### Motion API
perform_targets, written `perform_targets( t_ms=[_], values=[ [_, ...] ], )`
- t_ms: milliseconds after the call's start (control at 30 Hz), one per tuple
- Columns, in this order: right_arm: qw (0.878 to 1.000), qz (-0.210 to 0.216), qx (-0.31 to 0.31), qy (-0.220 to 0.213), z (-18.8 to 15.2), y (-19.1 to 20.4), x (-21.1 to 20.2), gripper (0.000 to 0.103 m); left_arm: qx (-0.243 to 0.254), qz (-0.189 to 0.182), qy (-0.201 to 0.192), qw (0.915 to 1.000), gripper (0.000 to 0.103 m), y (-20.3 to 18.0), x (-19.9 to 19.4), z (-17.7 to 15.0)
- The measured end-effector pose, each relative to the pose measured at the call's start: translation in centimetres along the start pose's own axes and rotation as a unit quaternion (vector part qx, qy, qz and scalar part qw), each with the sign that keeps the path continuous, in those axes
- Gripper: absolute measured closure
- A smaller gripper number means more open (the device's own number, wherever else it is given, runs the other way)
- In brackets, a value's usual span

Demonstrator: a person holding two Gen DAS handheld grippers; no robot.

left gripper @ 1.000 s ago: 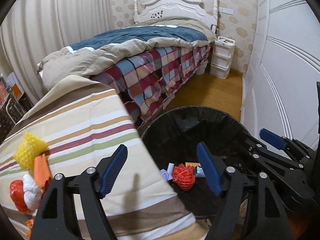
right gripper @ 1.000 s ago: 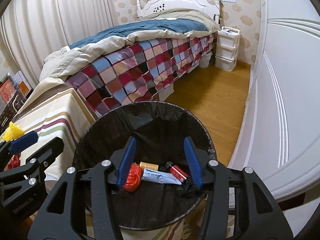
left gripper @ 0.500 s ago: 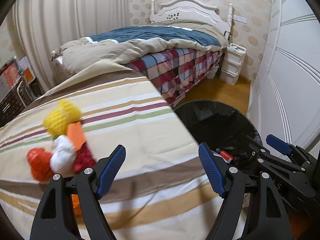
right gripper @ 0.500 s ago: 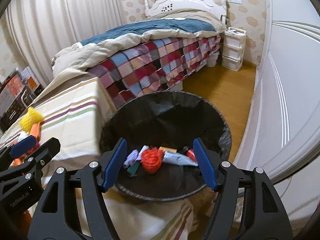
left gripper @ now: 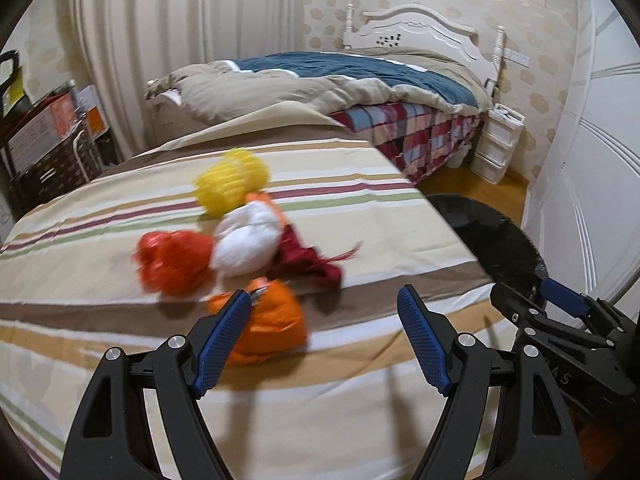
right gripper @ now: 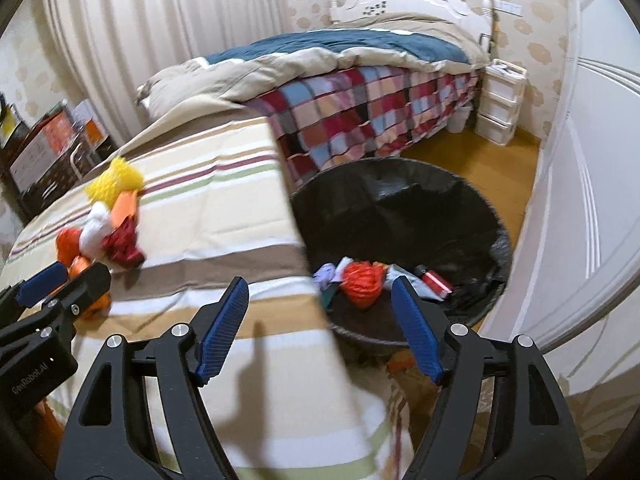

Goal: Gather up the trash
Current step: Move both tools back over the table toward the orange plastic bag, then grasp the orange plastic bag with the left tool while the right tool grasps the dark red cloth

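**Trash pile on the striped cloth, bin beside it**

I see a blurred trash pile (left gripper: 240, 240) on the striped tablecloth (left gripper: 360, 220): yellow, white, red and orange clumps touching. My left gripper (left gripper: 324, 340) hovers just before the orange piece, jaws spread wide and empty. Right of the cloth stands the black bin (right gripper: 400, 208), already holding scraps. My right gripper (right gripper: 318, 328) gapes wide, empty, over the cloth's edge by the bin.

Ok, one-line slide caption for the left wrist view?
Open left gripper hovers over striped tablecloth near a pile of crumpled trash, bin at right.
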State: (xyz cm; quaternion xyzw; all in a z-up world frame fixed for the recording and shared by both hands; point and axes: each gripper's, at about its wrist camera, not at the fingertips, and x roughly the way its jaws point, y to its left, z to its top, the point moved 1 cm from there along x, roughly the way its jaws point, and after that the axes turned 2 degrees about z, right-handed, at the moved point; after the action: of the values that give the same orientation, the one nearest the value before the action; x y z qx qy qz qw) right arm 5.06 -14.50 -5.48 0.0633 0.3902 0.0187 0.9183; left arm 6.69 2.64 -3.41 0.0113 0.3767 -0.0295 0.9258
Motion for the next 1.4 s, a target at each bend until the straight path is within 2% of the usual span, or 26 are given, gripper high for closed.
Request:
perform_targets(
  t_ms=[267,400,600,700,800,1067,1133,1200,1233,1400],
  values=[
    [0.999,0.010,-0.033,0.010,-0.5,3.1,0.3,0.031,-0.023,0.024,0.023,0.9992,0.027,3.3,0.8,-1.4],
    [0.999,0.012,-0.042,0.015,-0.7,3.9,0.6,0.031,-0.036,0.010,0.042,0.9984,0.027,4.0,1.6,-1.3],
    [0.999,0.013,-0.048,0.020,-0.8,4.3,0.7,0.031,-0.053,-0.005,0.038,0.9979,0.027,4.8,1.2,-1.5],
    [0.999,0.016,-0.046,0.024,-0.8,4.3,0.9,0.031,-0.052,0.002,0.035,0.9980,0.027,5.2,1.2,-1.7],
    [0.998,0.018,-0.046,0.027,-0.8,4.4,1.0,0.031,-0.063,-0.003,0.047,0.9969,0.027,5.6,1.8,-1.5],
    [0.998,0.020,-0.047,0.027,-0.9,4.6,1.0,0.031,-0.032,-0.011,0.043,0.9985,0.027,4.3,2.3,-0.9],
    [0.998,0.020,-0.047,0.027,-0.9,4.6,1.0,0.031,-0.024,-0.012,0.045,0.9986,0.037,4.0,2.4,-0.9],
    [0.998,0.020,-0.048,0.027,-0.9,4.6,1.0,0.031,-0.018,-0.018,0.051,0.9984,0.053,3.8,2.6,-1.0],
    [0.998,0.020,-0.049,0.027,-0.9,4.7,1.0,0.031,-0.016,-0.022,0.054,0.9982,0.056,3.8,2.7,-1.1],
    [0.998,0.026,-0.059,0.029,-0.9,5.6,1.1,0.031,-0.009,-0.024,0.045,0.9987,0.058,3.9,2.0,-1.4]
  ],
)
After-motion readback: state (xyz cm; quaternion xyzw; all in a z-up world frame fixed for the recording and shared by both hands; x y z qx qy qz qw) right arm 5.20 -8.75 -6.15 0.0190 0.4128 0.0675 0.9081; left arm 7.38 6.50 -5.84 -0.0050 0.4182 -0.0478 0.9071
